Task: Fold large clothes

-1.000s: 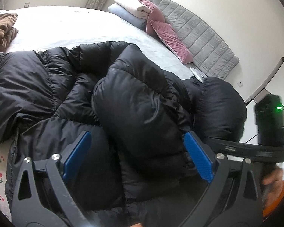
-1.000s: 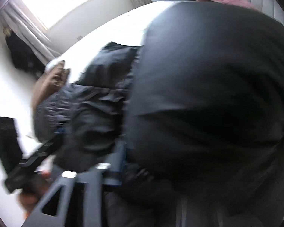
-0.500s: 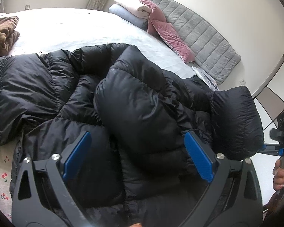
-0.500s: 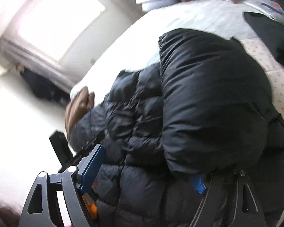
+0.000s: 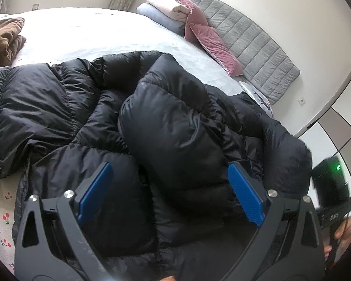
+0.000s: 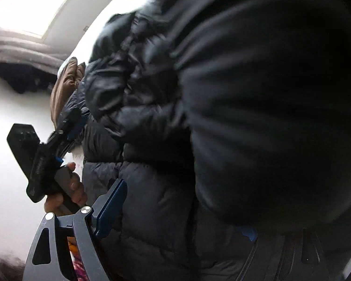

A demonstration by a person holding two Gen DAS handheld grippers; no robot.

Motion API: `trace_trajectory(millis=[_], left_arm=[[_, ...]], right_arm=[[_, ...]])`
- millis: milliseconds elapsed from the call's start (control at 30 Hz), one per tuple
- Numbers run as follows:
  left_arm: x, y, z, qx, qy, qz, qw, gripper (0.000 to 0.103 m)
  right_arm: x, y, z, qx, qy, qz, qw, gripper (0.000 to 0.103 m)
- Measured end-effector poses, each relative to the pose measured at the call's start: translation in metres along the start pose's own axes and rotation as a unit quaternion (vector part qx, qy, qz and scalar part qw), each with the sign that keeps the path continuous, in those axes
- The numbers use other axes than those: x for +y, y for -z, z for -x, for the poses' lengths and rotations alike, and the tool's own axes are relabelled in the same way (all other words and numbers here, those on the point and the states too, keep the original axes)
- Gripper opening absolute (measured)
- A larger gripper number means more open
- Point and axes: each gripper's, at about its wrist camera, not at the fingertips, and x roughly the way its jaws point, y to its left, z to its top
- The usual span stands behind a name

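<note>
Beyond the left gripper [image 5: 169, 190], at the far end of the white bed [image 5: 86, 35], a grey quilted headboard [image 5: 243, 39] stands against the wall with two pink cushions [image 5: 210, 42] leaning on it and a stack of folded pale bedding [image 5: 161, 9] beside them; a folded brown garment [image 5: 2, 37] lies far off to the gripper's left, and a floral sheet [image 5: 2, 201] shows at its near left. Nothing stands between this gripper and the black puffer jacket [image 5: 110, 121], which spreads across the bed directly ahead of and beneath it, one padded sleeve [image 5: 175, 135] folded across the body and running down between the blue pads [image 5: 96, 192]. Its jaws stand wide apart, and the pads do not press on the cloth. To its right, a hand [image 5: 341, 231] holds the right gripper's black body at the bed's edge. In the right wrist view the right gripper [image 6: 180, 220] is crowded by a dark, blurred bulge of the jacket [image 6: 269, 107] that fills the frame ahead and hides most of its right finger; its jaws have just been opening and stand wide, with jacket cloth lying between them, though whether the hidden pad touches it I cannot tell. To its left the other hand [image 6: 67, 192] holds the left gripper, with the brown garment beyond.
</note>
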Motion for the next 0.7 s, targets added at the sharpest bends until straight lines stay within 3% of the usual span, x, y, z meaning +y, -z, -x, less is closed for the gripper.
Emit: trace_trajectory(millis=[100,167,300,367,567,700], left_arm=[[0.0,-0.001,-0.001,0.001,0.001,0.001,1.0,0.099],[0.0,-0.001,-0.001,0.004,0.0,0.0,1.0,0.099],[-0.002,-0.001,-0.001,0.004,-0.001,-0.002,1.0,0.099],[-0.006,-0.001,0.0,0.008,0.0,-0.006,1.0,0.098],[-0.027,0.003,0.013,0.005,0.006,-0.041,0.9991,0.099],[-0.046,0.006,0.02,0.014,0.043,-0.041,0.9981,0.099]], right_arm=[[-0.014,0.01,-0.002,0.004,-0.028,-0.03,0.999,0.092],[-0.016,0.017,0.004,0.002,-0.023,-0.032,0.999,0.092],[0.018,0.043,0.039,-0.042,0.052,0.05,0.996,0.095],[0.039,0.055,0.055,-0.051,0.066,0.089,0.993,0.098],[0.058,0.079,0.087,-0.066,0.035,0.129,0.989,0.102],[0.042,0.091,0.073,-0.038,0.015,0.112,0.993,0.102]])
